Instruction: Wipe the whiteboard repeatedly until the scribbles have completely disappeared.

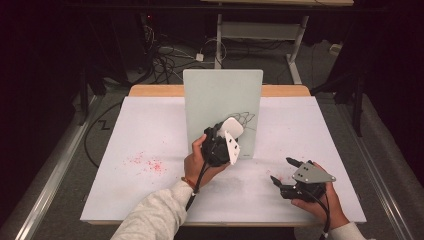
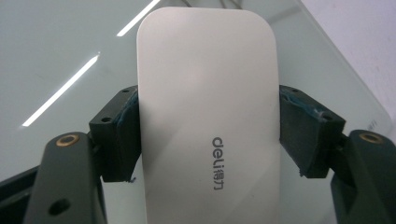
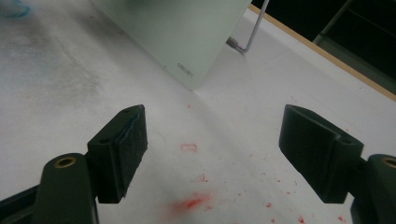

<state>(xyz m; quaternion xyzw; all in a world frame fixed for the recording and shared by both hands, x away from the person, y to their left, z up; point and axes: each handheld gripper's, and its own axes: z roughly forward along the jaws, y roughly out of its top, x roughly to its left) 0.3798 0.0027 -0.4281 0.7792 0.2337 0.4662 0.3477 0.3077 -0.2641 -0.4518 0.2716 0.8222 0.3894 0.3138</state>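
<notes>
Eraser (image 2: 208,116) in view: a white, flat block with rounded corners and a smooth matte face, printed near its lower right with a small grey "deli" mark followed by two characters. In the left gripper view it stands lengthwise between the two black jaws, which press on its long sides, so the left tool (image 1: 226,134) is clenched on it. Its far end lies against the pale green glass board (image 1: 220,100), whose surface mirrors bright strips of ceiling light.

From the high view, the board stands upright near the middle of the table (image 1: 150,130), leaning back a little, with a faint line drawing (image 1: 246,119) on its lower right part. The eraser (image 1: 232,127) sits just left of that drawing, touching the board's face. The person's left hand (image 1: 197,162) grips the tool from below, a light sleeve (image 1: 155,215) running off the bottom edge.

The right tool (image 1: 284,170) rests low over the table at the near right, well apart from the board, its jaws spread wide with nothing between them. In the right gripper view the white table surface under them carries red marker smudges (image 3: 191,203), and the board's lower corner (image 3: 187,70) with a thin metal stand leg (image 3: 250,35) lies beyond.
</notes>
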